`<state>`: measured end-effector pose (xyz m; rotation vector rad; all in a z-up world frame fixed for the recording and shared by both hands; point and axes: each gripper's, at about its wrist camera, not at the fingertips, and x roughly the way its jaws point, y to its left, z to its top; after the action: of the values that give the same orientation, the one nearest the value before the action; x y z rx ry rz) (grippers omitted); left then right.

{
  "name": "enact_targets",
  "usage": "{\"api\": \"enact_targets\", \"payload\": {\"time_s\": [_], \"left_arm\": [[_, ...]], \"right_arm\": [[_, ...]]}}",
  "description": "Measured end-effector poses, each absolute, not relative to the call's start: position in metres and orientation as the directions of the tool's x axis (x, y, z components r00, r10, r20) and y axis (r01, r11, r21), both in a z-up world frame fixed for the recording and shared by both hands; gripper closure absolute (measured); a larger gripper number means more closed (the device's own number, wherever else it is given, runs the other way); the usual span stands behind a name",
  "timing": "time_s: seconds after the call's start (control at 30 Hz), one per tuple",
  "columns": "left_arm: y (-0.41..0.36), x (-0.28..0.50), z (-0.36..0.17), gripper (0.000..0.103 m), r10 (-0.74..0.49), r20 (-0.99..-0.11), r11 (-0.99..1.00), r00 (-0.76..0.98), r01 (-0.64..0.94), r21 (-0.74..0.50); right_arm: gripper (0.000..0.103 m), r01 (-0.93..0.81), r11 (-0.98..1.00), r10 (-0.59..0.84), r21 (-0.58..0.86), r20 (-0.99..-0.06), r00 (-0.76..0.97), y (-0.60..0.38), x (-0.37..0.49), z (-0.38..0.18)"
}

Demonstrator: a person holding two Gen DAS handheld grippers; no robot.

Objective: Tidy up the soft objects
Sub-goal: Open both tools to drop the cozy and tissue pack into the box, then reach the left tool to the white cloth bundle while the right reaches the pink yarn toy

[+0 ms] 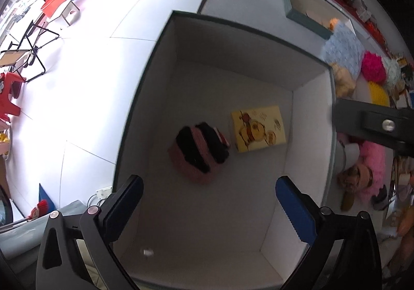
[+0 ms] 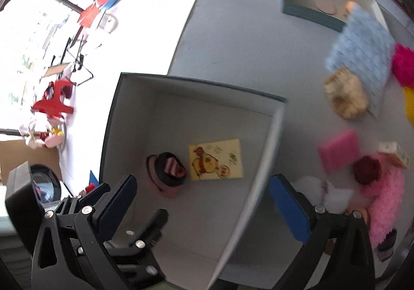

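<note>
Pink-and-black knitted hat (image 1: 199, 153), slumped on the floor of the white box (image 1: 313, 119) just beside a yellow cartoon-printed cushion (image 1: 258, 128): both look light, limp and easy to squash. Your left gripper (image 1: 209, 208) hangs over the box with its jaws spread wide and nothing between them, and your right gripper (image 2: 201, 208) straddles the box's near wall, equally wide and empty. Left on the table (image 2: 233, 31): blue quilted pillow (image 2: 362, 49), tan plush (image 2: 346, 96), pink block (image 2: 339, 151), pink fluffy toy (image 2: 385, 202); pinch each deep through its bulk, since loose fur would likely slip.
</note>
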<state>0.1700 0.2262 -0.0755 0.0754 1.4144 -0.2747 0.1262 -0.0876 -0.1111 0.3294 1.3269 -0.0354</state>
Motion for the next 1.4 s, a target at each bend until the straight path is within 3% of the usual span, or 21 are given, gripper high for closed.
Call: {"api": "enact_targets", "payload": {"time_s": [0.2, 0.5, 0.77, 0.93, 1.2, 1.4], "left_arm": [[0.194, 0.151, -0.067, 0.0, -0.126, -0.986, 0.941, 0.113, 0.329, -0.082], [0.107, 0.111, -0.057, 0.0, -0.104, -0.989, 0.86, 0.103, 0.508, -0.038], [0.039, 0.074, -0.064, 0.0, -0.079, -0.997, 0.839, 0.024, 0.541, -0.053], [0.015, 0.072, -0.089, 0.0, -0.109, -0.987, 0.901, -0.116, 0.409, -0.148], [0.01, 0.111, -0.101, 0.0, -0.112, -0.99, 0.981, -0.088, 0.146, -0.124], [0.022, 0.132, -0.117, 0.0, -0.245, -0.964, 0.94, -0.106, -0.271, -0.209]], "right_arm": [[0.0, 0.398, 0.881, 0.161, 0.254, -0.954, 0.253, -0.151, 0.057, -0.116], [0.0, 0.671, 0.716, 0.12, 0.19, -0.981, 0.15, -0.24, -0.066, -0.161], [0.0, 0.717, 0.662, 0.157, 0.218, -0.976, 0.152, -0.294, -0.106, -0.177], [0.0, 0.702, 0.678, 0.148, 0.217, -0.976, 0.159, -0.319, -0.118, -0.177], [0.0, 0.687, 0.696, 0.146, 0.21, -0.978, 0.151, -0.358, -0.13, -0.175], [0.0, 0.676, 0.701, 0.168, 0.228, -0.974, 0.154, -0.371, -0.114, -0.175]]}}
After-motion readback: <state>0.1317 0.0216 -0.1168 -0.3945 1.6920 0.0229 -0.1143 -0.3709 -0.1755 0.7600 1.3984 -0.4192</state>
